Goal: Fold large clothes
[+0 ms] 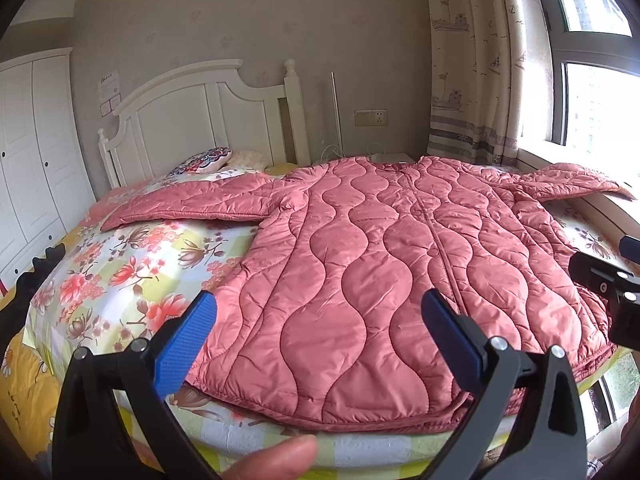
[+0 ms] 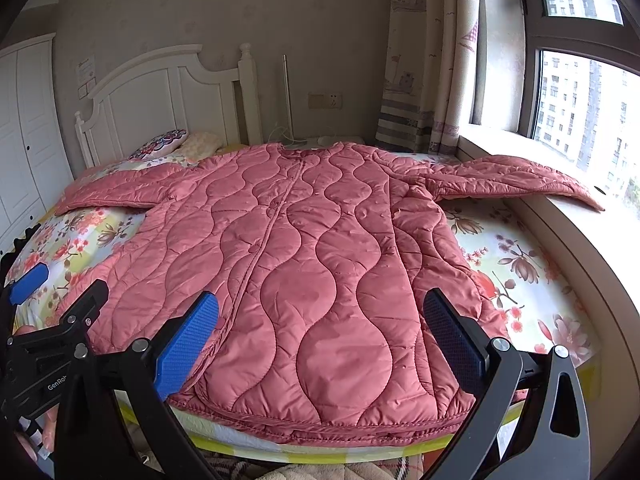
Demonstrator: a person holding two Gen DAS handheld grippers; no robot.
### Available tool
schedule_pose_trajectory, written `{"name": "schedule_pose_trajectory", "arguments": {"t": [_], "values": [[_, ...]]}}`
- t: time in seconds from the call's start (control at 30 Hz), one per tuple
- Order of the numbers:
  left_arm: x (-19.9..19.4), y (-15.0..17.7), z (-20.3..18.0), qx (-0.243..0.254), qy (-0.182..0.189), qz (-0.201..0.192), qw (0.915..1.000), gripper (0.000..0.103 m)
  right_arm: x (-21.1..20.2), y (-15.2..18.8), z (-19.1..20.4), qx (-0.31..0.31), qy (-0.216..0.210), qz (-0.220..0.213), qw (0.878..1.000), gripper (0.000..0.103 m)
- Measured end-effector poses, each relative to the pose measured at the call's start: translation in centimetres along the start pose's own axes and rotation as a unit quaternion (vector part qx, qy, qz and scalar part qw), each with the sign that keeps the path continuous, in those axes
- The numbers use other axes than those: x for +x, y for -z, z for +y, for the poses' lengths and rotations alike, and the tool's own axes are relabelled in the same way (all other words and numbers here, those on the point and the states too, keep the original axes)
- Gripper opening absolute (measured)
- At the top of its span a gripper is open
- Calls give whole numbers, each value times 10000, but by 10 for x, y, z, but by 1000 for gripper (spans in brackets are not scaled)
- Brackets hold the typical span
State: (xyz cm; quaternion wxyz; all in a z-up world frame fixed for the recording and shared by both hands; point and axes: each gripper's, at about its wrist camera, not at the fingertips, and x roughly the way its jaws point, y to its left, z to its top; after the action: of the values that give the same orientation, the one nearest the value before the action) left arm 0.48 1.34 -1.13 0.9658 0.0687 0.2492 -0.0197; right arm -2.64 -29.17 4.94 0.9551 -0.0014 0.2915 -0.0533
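Coat spread flat, front up, across floral bed, hem at near edge, left sleeve out toward pillow, right sleeve draped onto sill. Left gripper and right gripper both wide open, empty, poised above hem. Likely trouble: slick puffy quilting slipping from a shallow pinch, thick layers springing back open, far sleeve snagging on sill; collar end partly hidden by bulge, fastenings and far bedside clutter hard to make out.
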Motion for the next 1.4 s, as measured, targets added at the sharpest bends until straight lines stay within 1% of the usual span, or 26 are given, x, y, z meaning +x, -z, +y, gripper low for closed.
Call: {"name": "schedule_pose_trajectory", "arguments": {"t": [0.23,0.87,1.4], "values": [[0,0,0,2,0,2,10000,101,1,0,0,7,-11,17,10000,98],[5,4,3,-11,1,154,9999,101,5,3,-1,24,-20,63,10000,98],[5,4,3,-11,2,143,9999,101,7,6,-1,36,-17,90,10000,98]]}}
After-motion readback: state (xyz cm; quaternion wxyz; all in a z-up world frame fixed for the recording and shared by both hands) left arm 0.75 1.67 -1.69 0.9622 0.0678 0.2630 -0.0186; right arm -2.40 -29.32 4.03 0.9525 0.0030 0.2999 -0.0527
